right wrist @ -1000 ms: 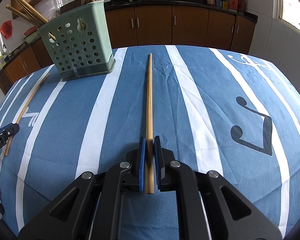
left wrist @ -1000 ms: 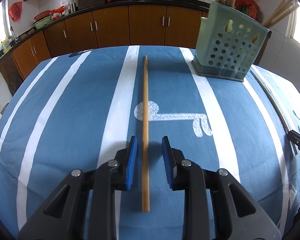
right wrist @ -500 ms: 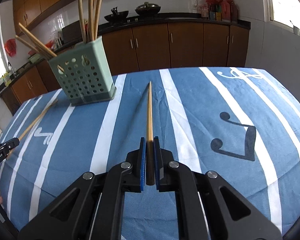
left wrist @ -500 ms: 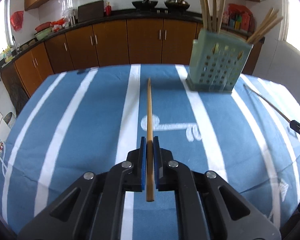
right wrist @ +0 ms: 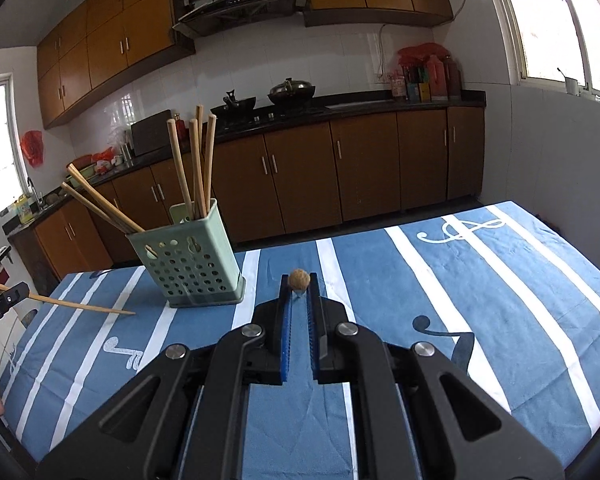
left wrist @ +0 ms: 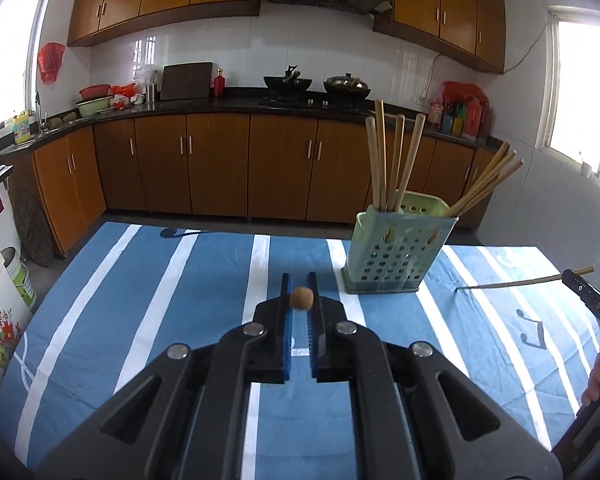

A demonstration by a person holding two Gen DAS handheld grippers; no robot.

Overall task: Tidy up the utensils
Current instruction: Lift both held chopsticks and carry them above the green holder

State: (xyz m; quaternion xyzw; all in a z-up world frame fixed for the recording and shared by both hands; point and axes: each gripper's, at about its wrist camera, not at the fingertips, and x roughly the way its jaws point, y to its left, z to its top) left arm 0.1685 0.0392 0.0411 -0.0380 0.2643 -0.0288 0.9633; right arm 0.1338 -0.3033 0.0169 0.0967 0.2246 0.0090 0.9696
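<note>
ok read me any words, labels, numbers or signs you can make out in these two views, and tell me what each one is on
"DAS": white letters on the right hand-held gripper, cut off by the picture's edge.
White lettering on the left hand-held gripper: too small to read.
Yellow bottle by the sink: label blurred.
Bottles on the counter: labels too small.
Tablecloth: white treble clef and music-note signs, no words.
</note>
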